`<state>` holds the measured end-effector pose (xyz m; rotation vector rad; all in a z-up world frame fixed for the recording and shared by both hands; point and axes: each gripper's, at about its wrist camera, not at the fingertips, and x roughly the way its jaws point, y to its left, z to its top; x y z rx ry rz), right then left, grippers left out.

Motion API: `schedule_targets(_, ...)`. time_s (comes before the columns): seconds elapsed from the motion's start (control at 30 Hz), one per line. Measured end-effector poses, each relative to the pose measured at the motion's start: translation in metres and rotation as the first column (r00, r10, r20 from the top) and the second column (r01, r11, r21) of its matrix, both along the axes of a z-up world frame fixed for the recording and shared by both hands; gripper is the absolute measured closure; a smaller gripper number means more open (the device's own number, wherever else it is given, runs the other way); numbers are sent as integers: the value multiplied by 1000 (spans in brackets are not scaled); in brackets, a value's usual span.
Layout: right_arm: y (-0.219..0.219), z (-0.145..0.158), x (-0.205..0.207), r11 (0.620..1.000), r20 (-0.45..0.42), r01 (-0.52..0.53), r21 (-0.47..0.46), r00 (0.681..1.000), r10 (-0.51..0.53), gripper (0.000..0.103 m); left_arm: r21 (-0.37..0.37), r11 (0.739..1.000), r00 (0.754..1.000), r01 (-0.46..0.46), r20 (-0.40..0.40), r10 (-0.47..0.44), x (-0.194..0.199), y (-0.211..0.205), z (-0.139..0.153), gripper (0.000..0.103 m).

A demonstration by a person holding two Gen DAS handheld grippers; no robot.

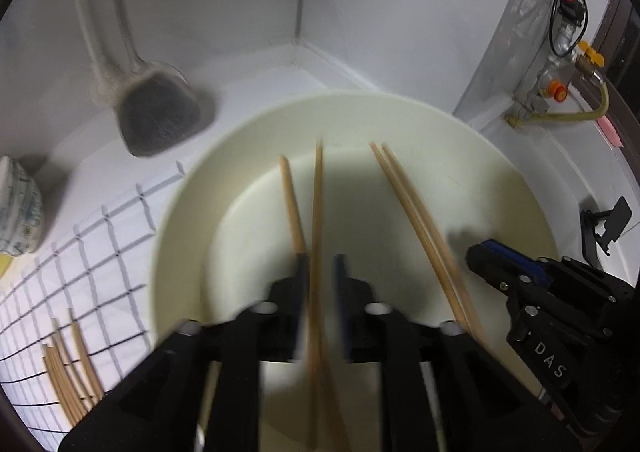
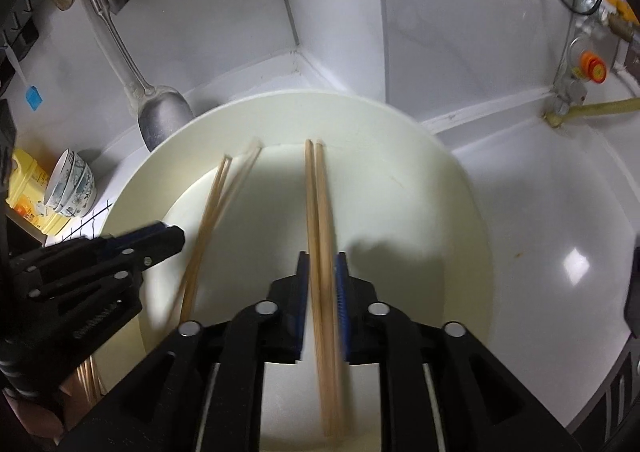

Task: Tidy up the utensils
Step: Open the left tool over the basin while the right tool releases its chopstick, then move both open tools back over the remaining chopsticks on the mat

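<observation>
Two black two-finger grippers are hovering over a large cream round basin [image 1: 500, 172]. In the left wrist view, the left gripper [image 1: 320, 264] is standing with its jaws a little apart and one light wooden chopstick [image 1: 317, 220] running between them; blur hides whether the pads are pressing on it. A second wooden chopstick [image 1: 291, 204] is passing just outside its left finger. In the right wrist view, the right gripper [image 2: 322, 266] is bracketing a pair of wooden chopsticks [image 2: 318, 204] lying side by side between its blue-padded fingers [image 2: 341, 280]; the pair nearly fills the narrow gap, yet actual contact cannot be told. All four sticks are pointing toward the basin's far wall.

Each gripper is showing in the other's camera, at the basin's edge. Beside the basin, to the left, a white cloth with a black grid pattern [image 1: 92, 252] is covering the counter, and a bundle of further wooden chopsticks [image 1: 70, 372] is lying on it. Near that cloth, a stack of white bowls with blue floral print [image 2: 72, 184] is sitting tilted against a yellow plastic container [image 2: 28, 188].

Behind the basin, a long-handled metal spatula [image 2: 164, 120] is hanging against the white wall. The white glossy countertop [image 2: 560, 212] is meeting the white walls in a corner just past the basin. At the far right, metal gas fittings with an orange knob [image 2: 593, 68] are standing at the wall, with a yellowish hose [image 2: 600, 107] leading away from them.
</observation>
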<state>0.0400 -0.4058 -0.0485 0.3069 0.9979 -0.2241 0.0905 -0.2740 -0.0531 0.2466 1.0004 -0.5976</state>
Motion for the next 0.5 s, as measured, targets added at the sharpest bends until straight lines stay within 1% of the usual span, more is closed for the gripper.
schedule_targets(0.03,0,2,-2,1000,5,1,-3,1000,-1,87,-3,1000,1000,-10,15,10,-1,3,4,55)
schedule_targets(0.07,1,5,-4,1000,10,3,-4,1000,-3,86,-13,1000,999,-21,33,22,-2,8,9,37)
schedule_targets(0.1,2,7,-7,1000,16,9,-8,1000,-9,86,-23,999,998,-32,48,33,-3,13,13,33)
schedule_targets(0.13,2,9,-9,1000,20,11,-8,1000,-10,85,-31,999,997,-42,59,44,-5,20,18,33)
schedule_targets(0.17,4,11,-12,1000,25,11,-8,1000,-11,82,-33,998,997,-48,61,50,-6,24,21,32)
schedule_targets(0.2,5,14,-17,1000,30,15,-9,999,-14,76,-33,998,996,-58,61,60,-7,31,24,29)
schedule_targets(0.4,33,25,-39,1000,49,13,-16,999,-12,64,-48,994,992,-99,76,102,-19,69,40,16)
schedule_targets(0.5,52,30,-51,1000,52,6,-19,999,-5,60,-48,993,990,-108,87,111,-29,95,46,14)
